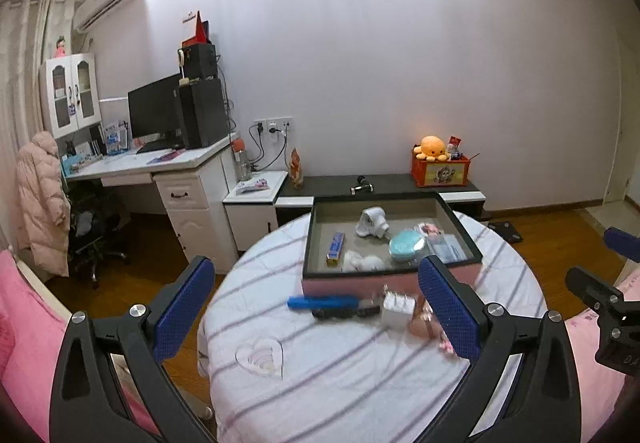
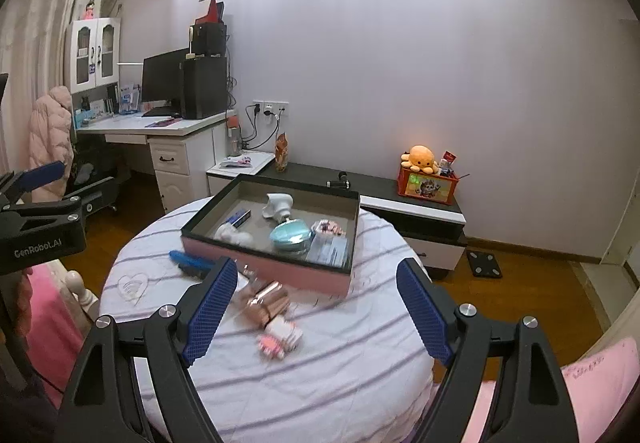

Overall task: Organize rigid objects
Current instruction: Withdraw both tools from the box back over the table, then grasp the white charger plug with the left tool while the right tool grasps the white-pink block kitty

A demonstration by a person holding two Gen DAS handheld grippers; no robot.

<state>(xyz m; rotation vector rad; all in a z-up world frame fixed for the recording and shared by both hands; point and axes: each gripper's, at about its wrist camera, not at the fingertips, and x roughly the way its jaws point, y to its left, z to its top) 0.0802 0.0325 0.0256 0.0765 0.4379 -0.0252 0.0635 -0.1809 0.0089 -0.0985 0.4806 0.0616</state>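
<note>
Charger (image 1: 397, 307) and wrapped packets (image 2: 266, 303) lie near the tray (image 2: 256, 263) – both tongs (image 1: 316, 307) (image 2: 316, 307) released, empty – so straddle 1 squarely before clenching.

On the table (image 2: 360, 363) a tray (image 2: 264, 263) stands, with a charger (image 1: 396, 309) before it.

Open striped tablecloth (image 2: 320, 383) in front; charger (image 1: 397, 310), blue tool (image 1: 322, 302) and wrapped packets (image 2: 266, 303) crowding the tray's near wall (image 2: 280, 275).
</note>
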